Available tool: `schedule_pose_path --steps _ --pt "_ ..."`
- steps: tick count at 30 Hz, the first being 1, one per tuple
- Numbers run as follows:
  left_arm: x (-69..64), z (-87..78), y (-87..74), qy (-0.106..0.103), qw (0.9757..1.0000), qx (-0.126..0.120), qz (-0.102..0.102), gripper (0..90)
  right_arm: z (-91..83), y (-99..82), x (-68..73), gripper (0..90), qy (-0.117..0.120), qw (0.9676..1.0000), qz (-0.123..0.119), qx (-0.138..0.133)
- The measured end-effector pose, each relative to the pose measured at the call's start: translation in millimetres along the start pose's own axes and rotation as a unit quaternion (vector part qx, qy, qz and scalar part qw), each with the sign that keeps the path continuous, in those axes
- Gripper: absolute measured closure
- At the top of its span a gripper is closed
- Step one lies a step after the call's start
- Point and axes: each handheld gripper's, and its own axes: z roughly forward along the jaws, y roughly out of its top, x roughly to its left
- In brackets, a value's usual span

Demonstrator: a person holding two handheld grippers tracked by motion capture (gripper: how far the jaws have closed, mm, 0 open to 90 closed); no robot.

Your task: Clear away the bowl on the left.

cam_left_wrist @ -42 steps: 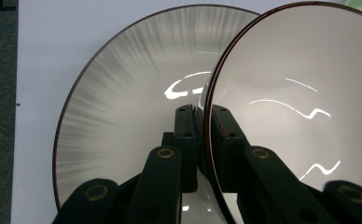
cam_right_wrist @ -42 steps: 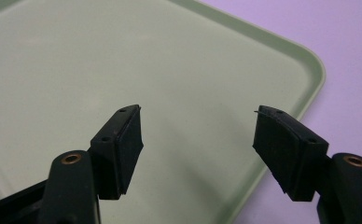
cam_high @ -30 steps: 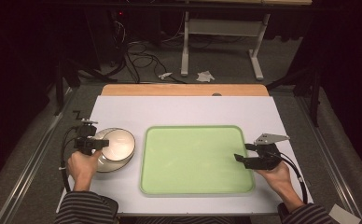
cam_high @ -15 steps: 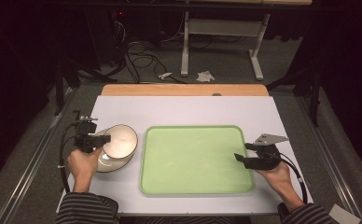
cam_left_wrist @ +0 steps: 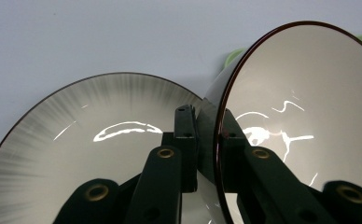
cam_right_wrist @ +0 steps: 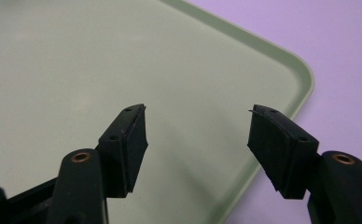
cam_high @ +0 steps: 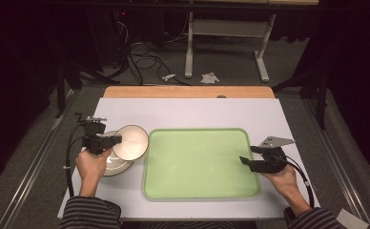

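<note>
My left gripper (cam_high: 115,140) is shut on the rim of a pale bowl with a dark edge (cam_high: 131,142). The bowl is lifted and tilted on its side, its opening facing right, just left of the green tray (cam_high: 200,164). In the left gripper view the jaws pinch the bowl's wall (cam_left_wrist: 305,107), one pad inside and one outside. Beneath it a second dish with a streaked grey rim (cam_left_wrist: 76,140) lies on the table (cam_high: 114,167). My right gripper (cam_high: 246,154) stands open over the tray's right edge, nothing between its fingers (cam_right_wrist: 198,135).
The green tray (cam_right_wrist: 76,70) lies bare in the middle of the white tabletop (cam_high: 197,112). A wooden strip (cam_high: 188,91) runs along the table's far edge. Cables and a desk frame stand on the dark floor beyond.
The bowl held by my left gripper has come up off the dish below, tilted onto its side and shifted right toward the tray. My right gripper has kept still.
</note>
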Motion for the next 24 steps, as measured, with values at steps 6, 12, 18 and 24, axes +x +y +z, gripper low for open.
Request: schedule_pose_path --steps 6,12,18,24 --pt "-15.9 8.5 -0.6 -0.008 0.9971 -0.050 -0.057 82.6 0.4 0.0 0.0 38.4 0.000 1.0000 0.005 -0.002" --pt "-26.9 3.6 0.6 -0.022 0.9974 -0.054 -0.041 82.6 -0.3 0.3 -0.3 38.4 -0.003 1.0000 0.004 -0.003" --pt "-42.4 6.3 -0.8 -0.040 0.9978 -0.045 -0.026 82.6 0.6 0.0 -1.0 38.4 -0.003 1.0000 0.005 -0.005" --pt "-57.9 12.8 -4.6 -0.060 0.9976 -0.029 -0.020 82.6 0.1 0.1 -1.8 38.4 -0.003 0.9999 0.014 -0.002"
